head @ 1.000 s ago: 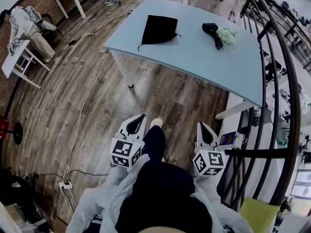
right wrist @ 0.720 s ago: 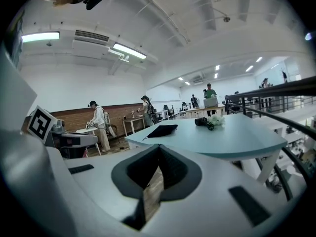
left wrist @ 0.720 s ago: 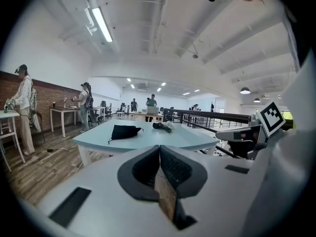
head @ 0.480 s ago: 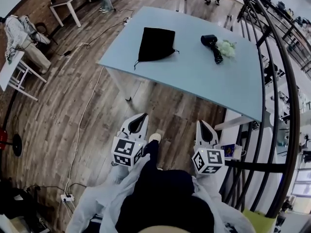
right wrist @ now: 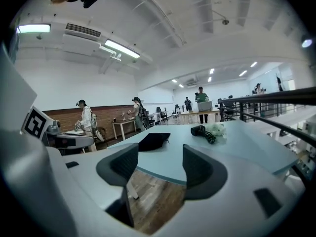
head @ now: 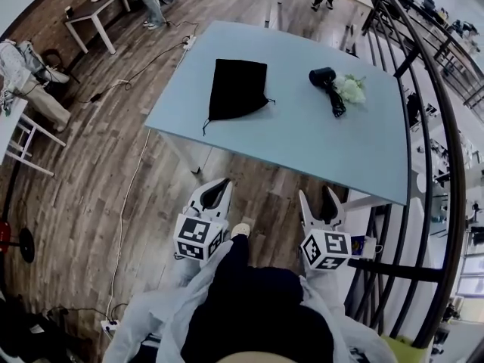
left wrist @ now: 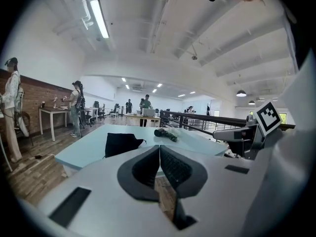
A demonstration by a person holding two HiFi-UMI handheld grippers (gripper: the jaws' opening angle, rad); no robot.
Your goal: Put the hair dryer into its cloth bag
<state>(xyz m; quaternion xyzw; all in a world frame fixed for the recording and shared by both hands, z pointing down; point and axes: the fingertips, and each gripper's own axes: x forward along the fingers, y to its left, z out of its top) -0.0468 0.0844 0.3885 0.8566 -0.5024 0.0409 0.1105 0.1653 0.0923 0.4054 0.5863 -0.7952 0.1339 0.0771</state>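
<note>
A black cloth bag (head: 237, 87) lies flat on the pale blue table (head: 302, 138), left of centre; it also shows in both gripper views (left wrist: 121, 143) (right wrist: 153, 140). The black hair dryer (head: 327, 79) lies further right, its cord coiled beside a whitish bundle (head: 351, 89). Both grippers hang over the wooden floor, short of the table's near edge. My left gripper (head: 217, 190) is shut with nothing in it. My right gripper (head: 321, 200) has just been opening and now stands open, nothing between its jaws.
A dark metal railing (head: 435, 165) curves along the right side, close to the table's right end. White cables (head: 128, 195) run across the wooden floor at left. Other tables (head: 91, 10) and people stand at the far left and back.
The person has walked toward the table, so it sits nearer and lower in the head view. The right gripper's jaws have spread apart; the left ones stay together.
</note>
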